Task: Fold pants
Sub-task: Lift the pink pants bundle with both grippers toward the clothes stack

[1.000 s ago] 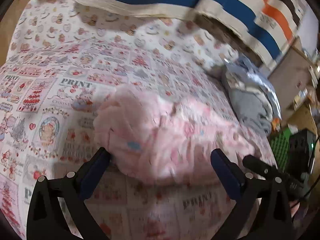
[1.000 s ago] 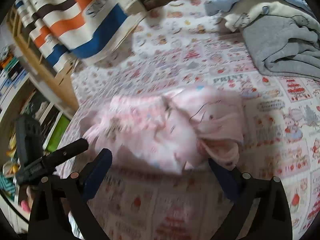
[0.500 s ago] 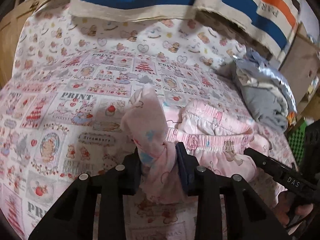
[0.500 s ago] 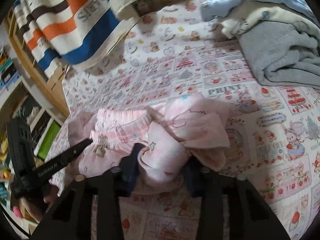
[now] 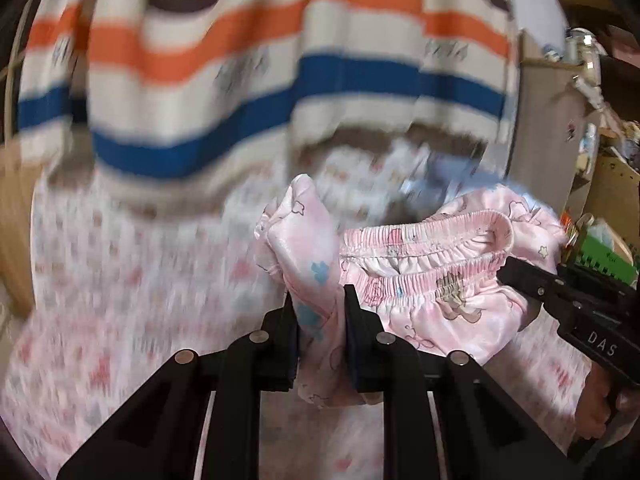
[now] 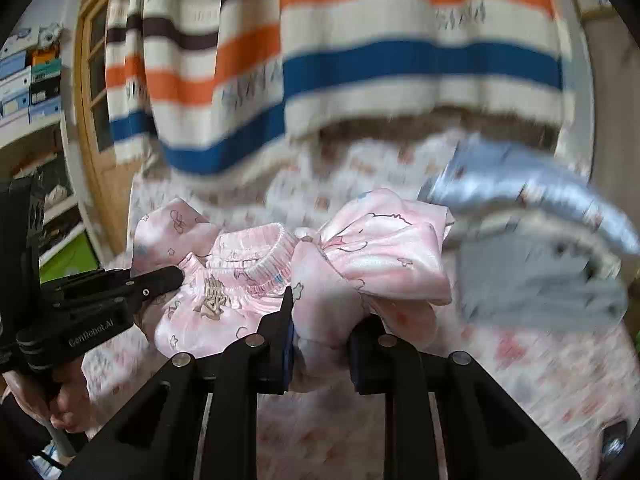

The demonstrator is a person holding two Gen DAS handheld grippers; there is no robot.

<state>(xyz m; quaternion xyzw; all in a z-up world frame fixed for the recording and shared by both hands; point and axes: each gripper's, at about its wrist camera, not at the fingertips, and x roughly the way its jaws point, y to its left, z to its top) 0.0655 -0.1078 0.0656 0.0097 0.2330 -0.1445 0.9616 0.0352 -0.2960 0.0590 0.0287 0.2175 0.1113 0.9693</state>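
The pink satin pants (image 5: 432,280) with cartoon prints hang bunched above the bed, elastic waistband stretched between my two grippers. In the left wrist view my left gripper (image 5: 320,300) has a fold of the waist end between its jaws, which are closing with the pads pressing on the cloth. My right gripper (image 6: 324,308) pinches the other bunch of the pants (image 6: 384,248), its jaws closing on the fabric too. Each view shows the other gripper at the waistband's far side: the right gripper (image 5: 506,274) and the left gripper (image 6: 176,276), each in a person's hand.
A patterned bedsheet (image 5: 120,280) lies below. A striped orange, blue and brown cloth (image 5: 240,80) hangs behind the bed. A pile of blue and grey clothes (image 6: 532,280) sits at the right. A wooden door (image 6: 92,120) and shelves with boxes (image 6: 28,80) stand left.
Both grippers went from wide open around the pants to shut on its fabric. They then rose, lifting the pants off the sheet, and both views tilted up toward the striped cloth.
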